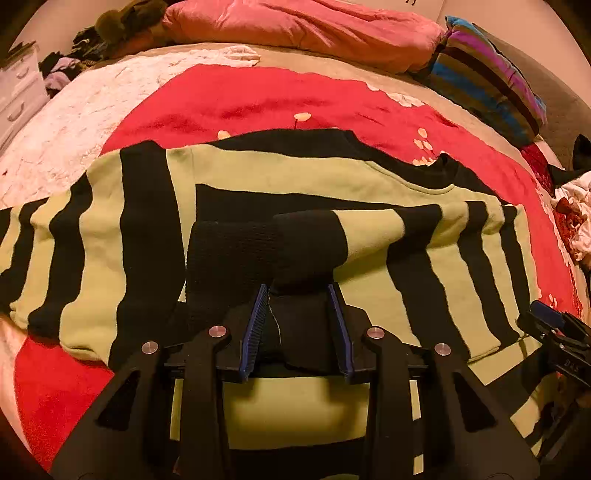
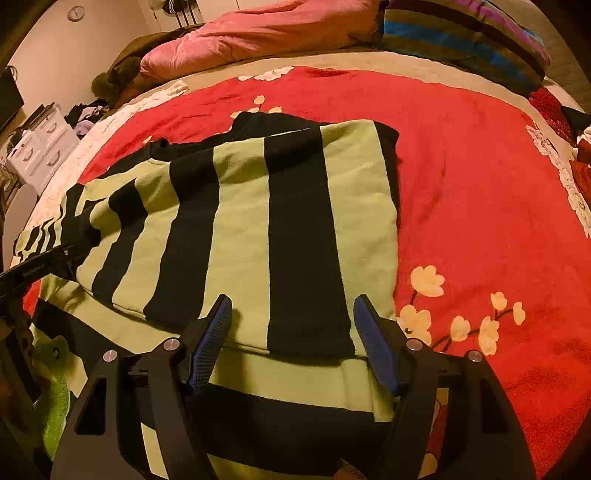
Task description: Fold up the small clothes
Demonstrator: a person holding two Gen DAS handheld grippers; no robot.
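A green and black striped sweater (image 1: 266, 177) lies on the red flowered blanket (image 1: 240, 96), with both sleeves folded across its body. My left gripper (image 1: 298, 291) holds the black cuff (image 1: 303, 251) of one sleeve between its blue pads, just above the sweater. In the right wrist view the sweater (image 2: 240, 221) lies folded with a straight right edge. My right gripper (image 2: 291, 306) is open and empty, its fingers either side of the sweater's near hem. It also shows at the right edge of the left wrist view (image 1: 554, 325).
A pink duvet (image 1: 295, 26) and a striped pillow (image 1: 484, 77) lie at the head of the bed. White drawers (image 1: 18, 85) stand at the left. Crumpled clothes (image 1: 576, 214) lie at the right edge. The red blanket (image 2: 480, 192) spreads right of the sweater.
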